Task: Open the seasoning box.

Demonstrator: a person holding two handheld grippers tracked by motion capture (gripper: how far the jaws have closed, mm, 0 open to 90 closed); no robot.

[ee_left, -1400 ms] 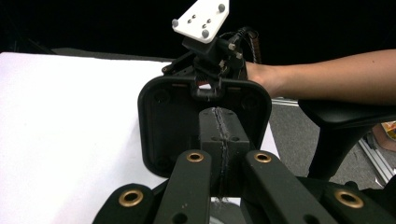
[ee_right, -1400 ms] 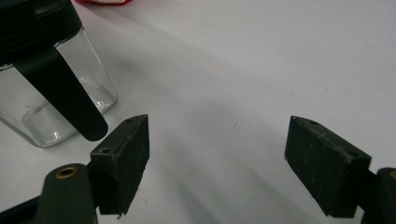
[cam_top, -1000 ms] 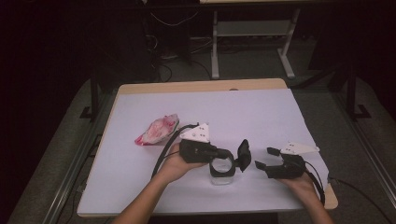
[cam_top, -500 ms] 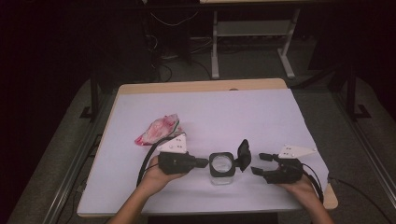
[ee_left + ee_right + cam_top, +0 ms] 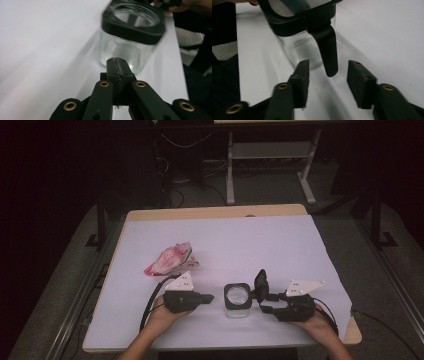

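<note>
Right fingers (image 5: 352,75) apart around jar (image 5: 299,50) lid flap (image 5: 327,50), closing.

Clear glossy glass jar (image 5: 237,301), matt black plastic collar (image 5: 132,27).

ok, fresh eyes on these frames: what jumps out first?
The clear glass jar with a black collar, near the table's front edge, sits between the two tools. Its black lid hangs open on the right side, and the right tool has just been closing with the lid's flap between its jaws, not yet pressed. The left tool is shut, pointing at the jar; a pink-and-white packet lies farther back left.
</note>
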